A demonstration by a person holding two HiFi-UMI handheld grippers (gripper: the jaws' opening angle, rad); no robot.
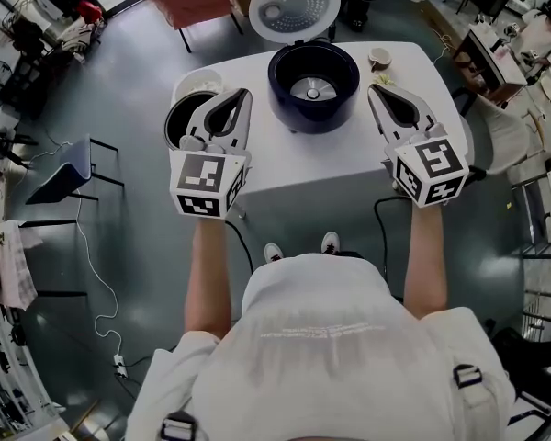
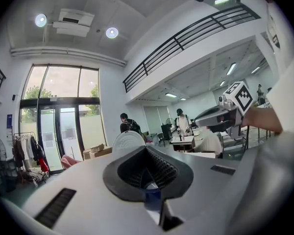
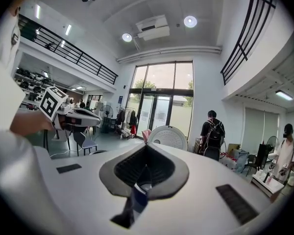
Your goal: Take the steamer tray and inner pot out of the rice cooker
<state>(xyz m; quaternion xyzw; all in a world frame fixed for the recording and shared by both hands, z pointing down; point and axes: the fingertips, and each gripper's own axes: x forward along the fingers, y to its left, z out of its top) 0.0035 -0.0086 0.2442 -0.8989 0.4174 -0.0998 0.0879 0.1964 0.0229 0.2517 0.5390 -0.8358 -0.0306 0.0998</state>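
- We held the left gripper (image 1: 241,96) over the near left part of the white tabletop (image 1: 303,159). Its fingers (image 2: 93,190) were pressed together with nothing between them.
- We held the right gripper (image 1: 376,91) over the near right part of the tabletop. Its fingers (image 3: 206,180) were likewise closed tight and empty.
- Between the two grippers, farther back, stood the dark blue rice cooker (image 1: 283,99). Its lid (image 1: 294,5) was swung up and back.
- We could see straight down to the bare heating plate (image 1: 310,88) at the bottom of the rice cooker.
- The inner pot (image 1: 174,122) sat on the tabletop to the left of the cooker, partly hidden behind the left gripper.
- Just beyond the pot lay a white round piece that we took for the steamer tray (image 1: 197,83). We could not tell whether the two touched.
- A small cup (image 1: 379,58) stood at the far right of the tabletop, near the cooker.
- From each gripper view we saw the raised lid past the closed tips, and the other gripper off to the side.
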